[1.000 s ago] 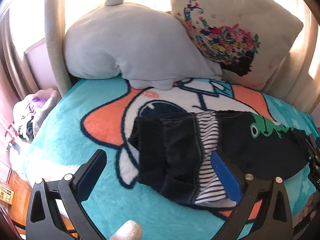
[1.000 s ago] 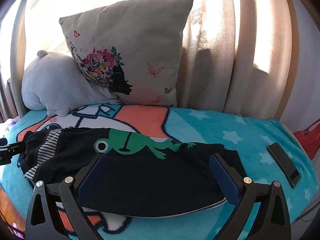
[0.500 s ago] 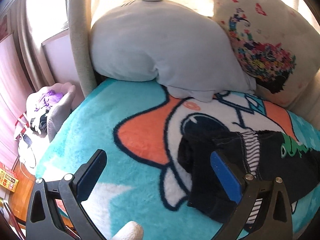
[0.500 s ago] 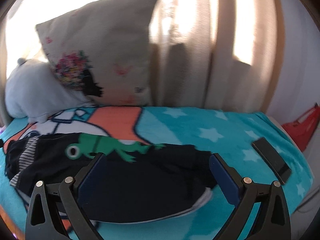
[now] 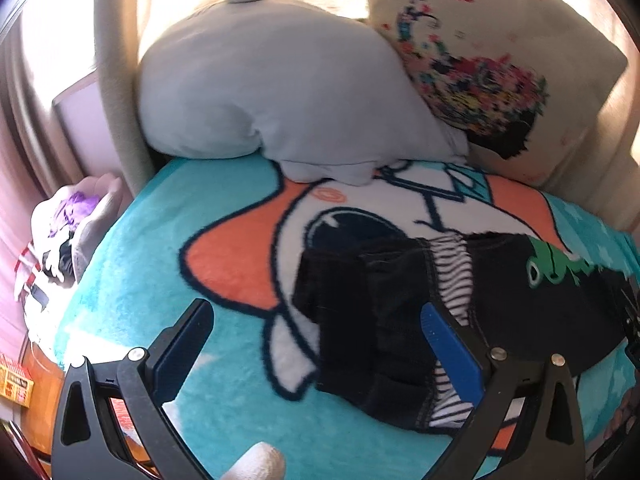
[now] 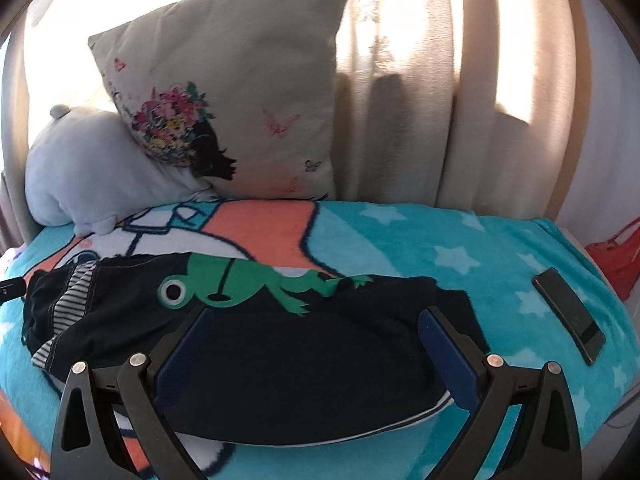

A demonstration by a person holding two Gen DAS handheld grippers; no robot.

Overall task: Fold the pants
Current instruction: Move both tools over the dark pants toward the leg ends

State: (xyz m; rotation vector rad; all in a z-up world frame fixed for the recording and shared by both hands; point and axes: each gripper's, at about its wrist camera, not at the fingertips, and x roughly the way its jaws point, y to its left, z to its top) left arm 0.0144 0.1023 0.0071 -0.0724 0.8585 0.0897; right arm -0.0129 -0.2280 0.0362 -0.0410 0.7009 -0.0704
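Dark navy pants with a green frog print and a striped lining lie folded lengthwise across a teal cartoon blanket. The waist end is bunched at the left. My left gripper is open above the blanket at the waist end, its right finger over the fabric. My right gripper is open and hovers over the leg part of the pants, holding nothing.
A grey plush pillow and a floral cushion lean against curtains at the back. A dark phone lies on the blanket at right. A heap of clothes sits off the bed's left edge.
Both views swung left and came back. The left gripper is again over the waist end, and the right gripper is over the leg part. The pants have not moved.
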